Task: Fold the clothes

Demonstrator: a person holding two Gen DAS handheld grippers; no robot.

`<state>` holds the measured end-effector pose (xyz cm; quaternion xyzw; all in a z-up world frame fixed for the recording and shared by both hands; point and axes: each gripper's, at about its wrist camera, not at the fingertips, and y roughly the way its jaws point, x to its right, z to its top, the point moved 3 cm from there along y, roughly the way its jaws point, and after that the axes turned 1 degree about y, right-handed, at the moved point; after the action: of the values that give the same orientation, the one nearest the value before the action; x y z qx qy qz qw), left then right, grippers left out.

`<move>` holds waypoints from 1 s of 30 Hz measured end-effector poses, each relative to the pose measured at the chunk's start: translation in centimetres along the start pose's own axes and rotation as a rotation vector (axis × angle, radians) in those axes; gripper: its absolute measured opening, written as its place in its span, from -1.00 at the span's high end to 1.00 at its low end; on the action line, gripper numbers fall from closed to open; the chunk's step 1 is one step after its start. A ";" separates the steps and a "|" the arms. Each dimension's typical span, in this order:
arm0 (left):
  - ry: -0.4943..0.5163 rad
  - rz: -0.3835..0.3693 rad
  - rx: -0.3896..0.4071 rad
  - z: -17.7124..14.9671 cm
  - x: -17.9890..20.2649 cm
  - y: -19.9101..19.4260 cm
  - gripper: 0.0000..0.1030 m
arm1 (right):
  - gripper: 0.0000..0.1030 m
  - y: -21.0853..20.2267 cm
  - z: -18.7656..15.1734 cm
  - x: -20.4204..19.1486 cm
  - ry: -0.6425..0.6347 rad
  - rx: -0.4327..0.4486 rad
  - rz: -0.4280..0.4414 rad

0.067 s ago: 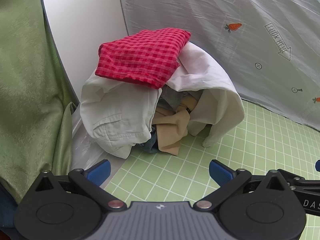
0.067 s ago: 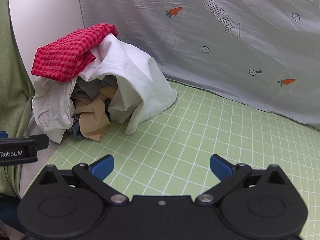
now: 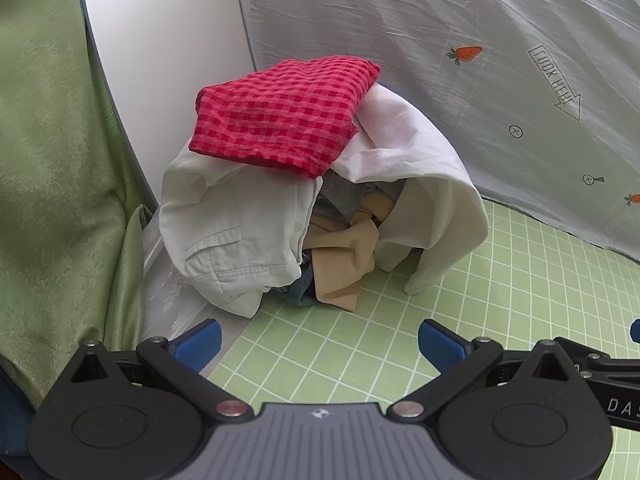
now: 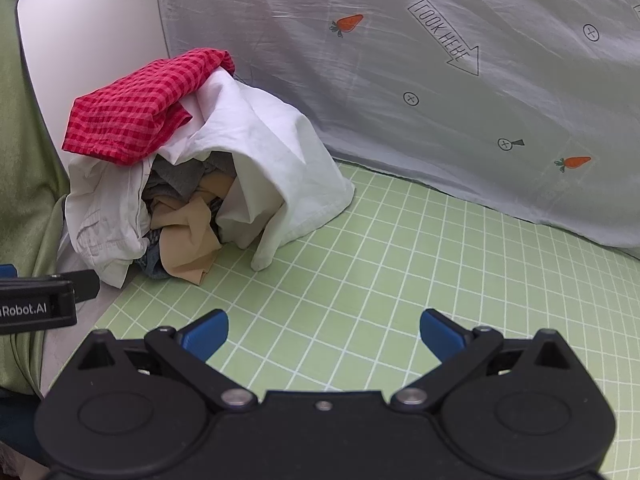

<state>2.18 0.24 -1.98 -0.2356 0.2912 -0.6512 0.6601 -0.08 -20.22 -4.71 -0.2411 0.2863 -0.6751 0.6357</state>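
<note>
A pile of clothes sits at the back left of the green grid mat [image 3: 500,300]. A red checked garment [image 3: 280,116] [image 4: 136,112] lies on top. Under it is a white garment [image 3: 232,232] [image 4: 272,168], draped over tan [image 3: 344,256] [image 4: 188,240], grey and denim pieces. My left gripper [image 3: 320,340] is open and empty, just in front of the pile. My right gripper [image 4: 324,332] is open and empty, over the mat to the right of the pile. The left gripper's side shows at the left edge of the right wrist view [image 4: 36,304].
A grey sheet with carrot prints [image 3: 480,60] [image 4: 440,80] hangs behind the mat. A white panel [image 3: 160,60] stands behind the pile. Green fabric [image 3: 52,160] drapes on the left. The green mat [image 4: 400,280] extends to the right.
</note>
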 end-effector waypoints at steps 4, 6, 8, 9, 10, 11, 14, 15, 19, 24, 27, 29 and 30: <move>-0.002 -0.003 -0.002 0.3 0.0 0.1 -1.00 | -1.00 -0.1 -0.1 0.3 0.009 -0.001 0.011; -0.005 -0.002 -0.003 0.4 0.3 0.1 -1.00 | -1.00 -0.1 -0.1 0.5 0.014 -0.001 0.017; -0.004 -0.003 -0.002 0.3 0.4 0.1 -1.00 | -1.00 -0.1 -0.1 0.4 0.007 -0.004 0.011; -0.003 -0.004 -0.002 0.2 0.4 0.0 -1.00 | -1.00 0.0 -0.1 0.2 -0.003 -0.008 0.003; -0.003 -0.005 -0.001 0.1 0.4 0.0 -1.00 | -1.00 0.0 -0.2 -0.1 -0.014 -0.009 -0.008; -0.002 -0.005 -0.001 0.1 0.4 0.0 -1.00 | -1.00 -0.1 -0.2 -0.2 -0.016 -0.008 -0.006; 0.001 -0.008 0.001 0.0 0.4 -0.2 -1.00 | -1.00 -0.2 -0.4 -0.3 -0.020 -0.003 0.002; 0.001 -0.009 0.001 0.0 0.5 -0.2 -1.00 | -1.00 -0.3 -0.3 -0.3 -0.022 -0.002 0.002; 0.001 -0.011 -0.002 -0.1 0.5 -0.2 -1.00 | -1.00 -0.3 -0.3 -0.3 -0.016 -0.005 0.000; 0.000 -0.012 -0.001 -0.1 0.5 -0.2 -1.00 | -1.00 -0.3 -0.3 -0.1 -0.013 -0.002 0.000; 0.001 -0.013 -0.001 0.0 0.5 -0.2 -1.00 | -1.00 -0.3 -0.2 -0.1 -0.012 -0.003 0.000; 0.001 -0.014 -0.002 0.0 0.5 -0.2 -1.00 | -1.00 -0.3 -0.2 -0.1 -0.010 -0.005 0.000; 0.001 -0.014 -0.002 0.0 0.5 -0.2 -1.00 | -1.00 -0.4 -0.1 -0.1 -0.009 -0.005 0.000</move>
<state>2.01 -0.31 -1.86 -0.2379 0.2906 -0.6558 0.6549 -0.39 -20.08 -4.52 -0.2459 0.2852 -0.6732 0.6364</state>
